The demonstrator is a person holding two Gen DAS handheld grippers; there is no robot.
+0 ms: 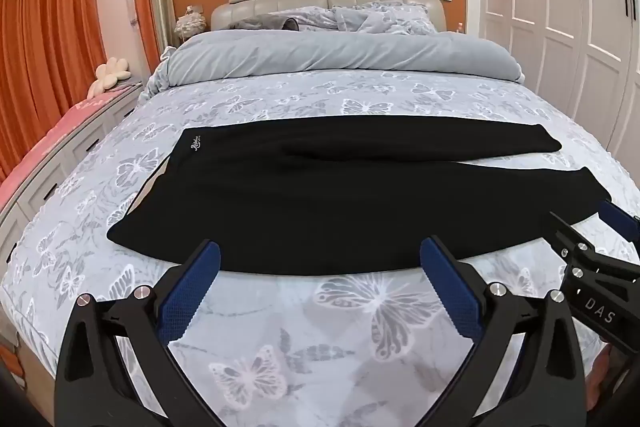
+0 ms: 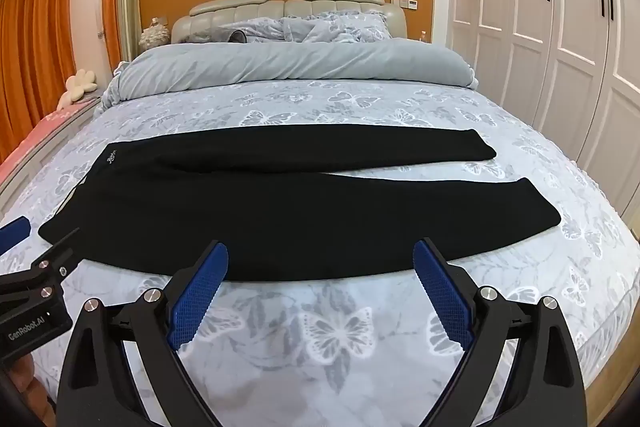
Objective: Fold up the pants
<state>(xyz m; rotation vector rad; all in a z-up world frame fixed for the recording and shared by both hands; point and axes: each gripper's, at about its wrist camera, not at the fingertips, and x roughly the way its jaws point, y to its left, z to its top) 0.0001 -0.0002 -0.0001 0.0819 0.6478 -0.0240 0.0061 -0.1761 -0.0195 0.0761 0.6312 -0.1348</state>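
Note:
Black pants (image 1: 320, 195) lie flat across the bed, waistband at the left, two legs stretching right with a narrow gap between them. They also show in the right wrist view (image 2: 280, 207). My left gripper (image 1: 320, 259) is open and empty, its blue pads just above the pants' near edge. My right gripper (image 2: 320, 259) is open and empty, also at the near edge, further right. The right gripper shows in the left wrist view (image 1: 596, 227) at the right. The left gripper shows in the right wrist view (image 2: 36, 239) at the left.
The bed has a grey butterfly-print sheet (image 1: 320, 327). A rolled grey duvet (image 1: 340, 59) and pillows lie at the far end by the headboard. White wardrobes (image 2: 560, 27) stand to the right. Orange curtains (image 1: 48, 27) and a low bench are at the left.

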